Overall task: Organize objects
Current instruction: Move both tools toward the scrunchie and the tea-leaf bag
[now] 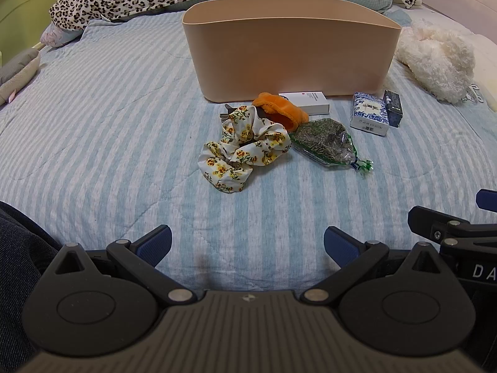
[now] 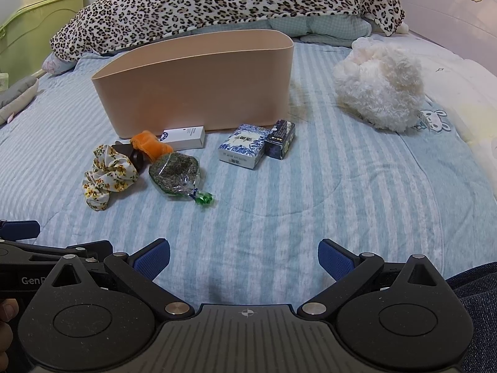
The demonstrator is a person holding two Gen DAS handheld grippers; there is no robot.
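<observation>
Both grippers, left (image 1: pixel 247 244) and right (image 2: pixel 243 256), hover released over the bed (image 2: pixel 310 186), near the scrunchie (image 1: pixel 240 152) before the bin (image 1: pixel 289 59).

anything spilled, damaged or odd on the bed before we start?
Nothing spilled or damaged. Only oddity: the floral scrunchie, orange plush piece and a dark clip lie heaped together, overlapping, in front of the beige bin. The clip is partly hidden.

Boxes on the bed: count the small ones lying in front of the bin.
3. A white box lies against the tan bin; a blue-patterned box lies further right, with a dark box touching its right side. More may be hidden inside the bin.
</observation>
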